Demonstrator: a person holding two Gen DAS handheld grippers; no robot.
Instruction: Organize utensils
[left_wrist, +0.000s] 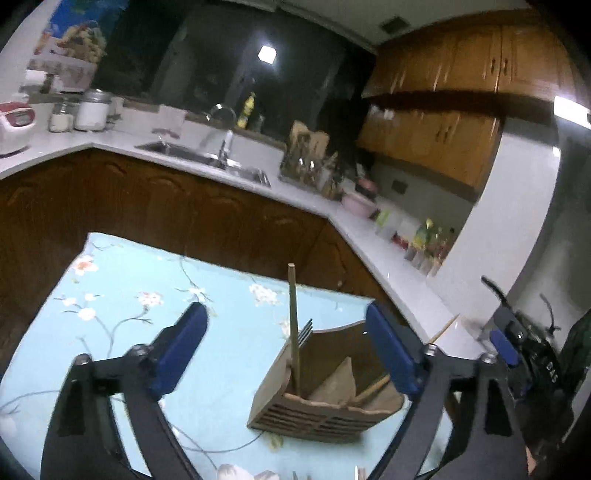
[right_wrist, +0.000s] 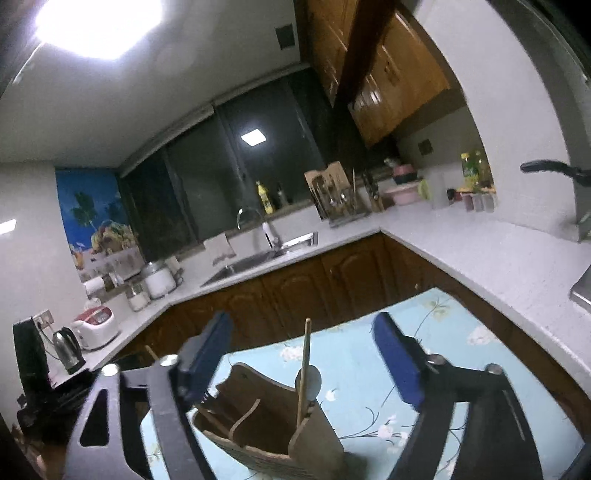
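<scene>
Your left tongs (left_wrist: 286, 349) stood wide and empty above the tabletop (left_wrist: 155, 295) with its pale blue floral cloth. Just ahead between their tips sat the slatted brown wooden utensil holder (left_wrist: 317, 413), a long wooden chopstick (left_wrist: 293, 325) upright inside beside a metal fork (left_wrist: 304, 334). Your right tongs (right_wrist: 308, 360) were also wide, holding nothing, over that holder. Judging by this, you needed to fetch the next utensil and lower it vertically into a free compartment.

the only lettering visible is a short white marking that looks like "das" on the dark right gripper (left_wrist: 524, 343) at the right edge of the left wrist view; blur makes the reading uncertain. nothing else is legible.
</scene>
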